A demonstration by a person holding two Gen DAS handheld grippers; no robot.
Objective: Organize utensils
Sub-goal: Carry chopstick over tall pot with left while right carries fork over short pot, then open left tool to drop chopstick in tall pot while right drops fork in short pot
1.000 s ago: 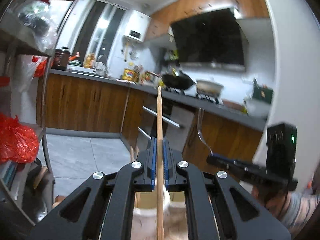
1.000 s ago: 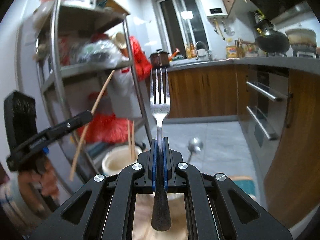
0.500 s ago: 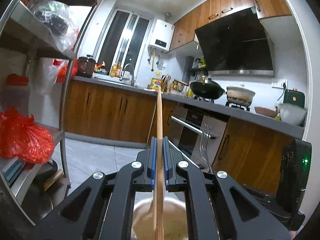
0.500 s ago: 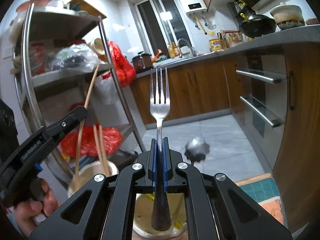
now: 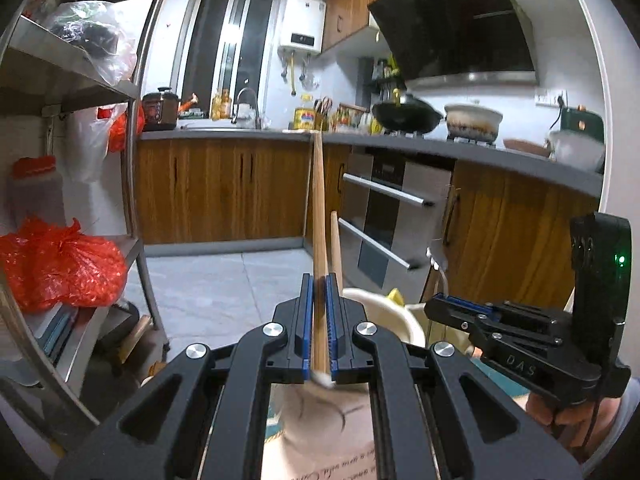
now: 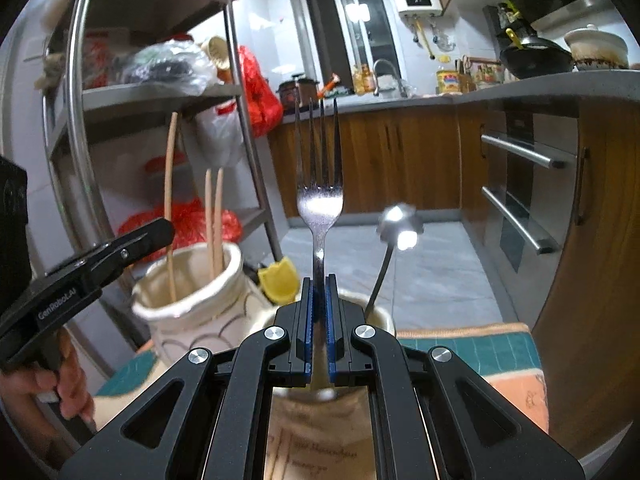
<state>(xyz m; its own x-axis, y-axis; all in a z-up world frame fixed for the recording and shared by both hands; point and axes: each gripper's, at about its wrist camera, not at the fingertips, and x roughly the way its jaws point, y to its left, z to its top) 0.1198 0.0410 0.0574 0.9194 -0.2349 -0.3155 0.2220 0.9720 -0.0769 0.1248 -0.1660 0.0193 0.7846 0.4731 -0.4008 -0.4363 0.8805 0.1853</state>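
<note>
Left wrist view: left gripper, jaws closed narrow on a wooden chopstick that stands upright between the blue pads and rises well above them. Second chopstick just right of the jaws, leaning, its lower end hidden behind them. Cream jar directly behind and below the jaws, rim partly visible to their right. Right gripper lower right of the jaws, seen side-on. Metal shelf rack far left of the jaws, with a red plastic bag on its lower shelf. Kitchen surface far ahead, carrying a black wok and a white pot.

Right wrist view: right gripper, jaws closed narrow on the handle of a metal fork, held upright with tines up, above the jaws. Metal ladle just right of the jaws, its handle going down into a cream container whose rim shows directly behind them. Cream jar left of the jaws, holding two chopsticks; a third chopstick enters the jar, gripped higher up by the left gripper. Yellow object between jar and jaws, kind cannot be told. Patterned mat lower right of the jaws.
</note>
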